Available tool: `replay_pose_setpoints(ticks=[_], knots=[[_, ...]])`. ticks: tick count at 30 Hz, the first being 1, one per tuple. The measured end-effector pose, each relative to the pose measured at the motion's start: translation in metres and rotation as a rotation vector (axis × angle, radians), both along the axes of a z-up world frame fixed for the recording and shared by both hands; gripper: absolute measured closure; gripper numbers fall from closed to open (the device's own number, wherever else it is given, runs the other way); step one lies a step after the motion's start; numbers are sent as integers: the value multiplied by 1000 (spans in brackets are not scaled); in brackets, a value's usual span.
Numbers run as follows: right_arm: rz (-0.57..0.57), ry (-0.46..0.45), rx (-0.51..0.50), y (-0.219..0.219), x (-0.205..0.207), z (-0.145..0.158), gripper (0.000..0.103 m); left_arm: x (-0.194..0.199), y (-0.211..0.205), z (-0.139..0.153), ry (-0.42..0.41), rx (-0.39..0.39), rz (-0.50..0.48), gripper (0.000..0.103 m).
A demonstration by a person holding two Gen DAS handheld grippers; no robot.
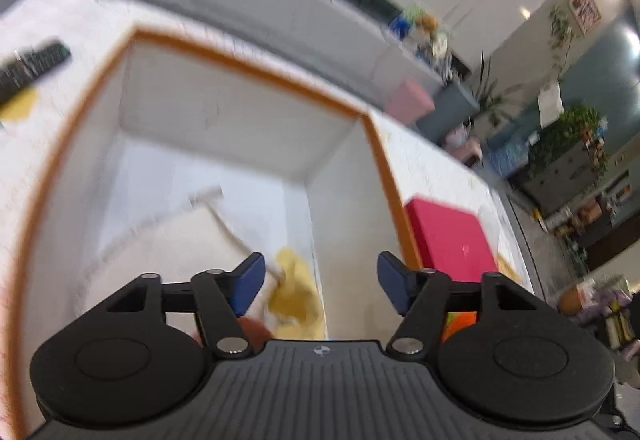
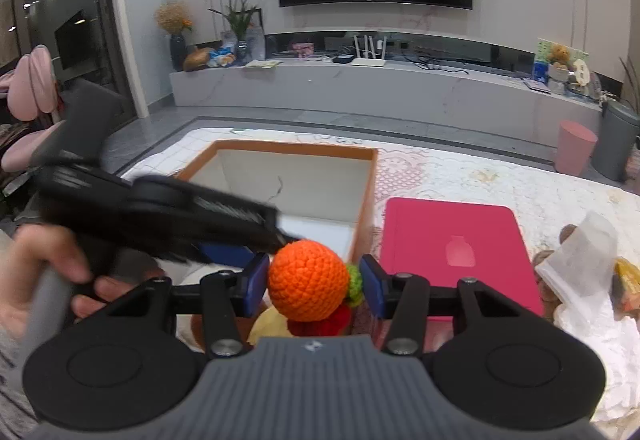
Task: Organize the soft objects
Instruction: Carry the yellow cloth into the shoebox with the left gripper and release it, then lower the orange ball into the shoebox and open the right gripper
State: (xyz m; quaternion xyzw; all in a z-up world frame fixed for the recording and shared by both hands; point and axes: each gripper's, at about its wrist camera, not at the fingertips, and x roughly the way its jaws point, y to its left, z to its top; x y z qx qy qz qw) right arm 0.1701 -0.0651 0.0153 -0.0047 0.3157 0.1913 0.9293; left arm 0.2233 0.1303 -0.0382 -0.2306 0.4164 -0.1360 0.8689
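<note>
Between your right gripper's [image 2: 314, 286] blue pads sat the crocheted orange ball [image 2: 307, 282], clamped across its middle, its green tuft [image 2: 354, 285] squashed against the right-hand pad. It looked light and yielding, yarn over stuffing, so you could expect it to dent rather than slip; the knit gave the pads plenty to bite on, and nothing about it seemed breakable. The widest part, where you had it, was the sensible place to hold. Pinching the tuft alone would likely have let the ball swing.

Just beneath the ball, a red knitted piece [image 2: 320, 324] and a pale yellow one [image 2: 270, 324] showed, too hidden to identify.

Your left gripper [image 1: 320, 282] hung with its jaws apart over the near right corner of the orange-rimmed box [image 1: 248, 64], nothing touching either pad. Below it, inside the box, lay a soft yellow object [image 1: 296, 292] beside a cream cloth [image 1: 168, 244], both blurred. In the right wrist view your left hand [image 2: 44, 272] held that gripper across the box's near left side.

Beyond the ball, the box stood open, with the pink case [image 2: 452, 252] just to its right on the patterned cloth [image 2: 500, 176]. The ball sat near the box's near right corner, not yet over it, as far as you could judge.
</note>
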Motion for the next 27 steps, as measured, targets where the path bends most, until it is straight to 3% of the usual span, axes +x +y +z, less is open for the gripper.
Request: replay_pose_setpoints(ticks=[4, 6, 9, 11, 16, 19, 22, 27], knots=[[3, -1, -26, 7, 1, 2, 54, -19, 0, 30, -159, 123, 98, 28], [15, -1, -46, 16, 1, 2, 54, -29, 3, 41, -247, 111, 94, 24], [42, 9, -79, 30, 3, 1, 54, -35, 10, 45, -301, 43, 48, 20], [64, 24, -122, 42, 7, -1, 54, -32, 7, 46, -334, 54, 59, 19], [139, 72, -329, 71, 21, -12, 54, -32, -1, 52, -342, 252, 52, 16], [206, 118, -412, 80, 32, -15, 54, -33, 2, 50, -362, 228, 99, 16], [251, 180, -475, 87, 44, -25, 54, -26, 10, 51, -330, 179, 141, 16], [324, 196, -630, 101, 52, -45, 54, -22, 23, 52, -308, 138, 117, 17]])
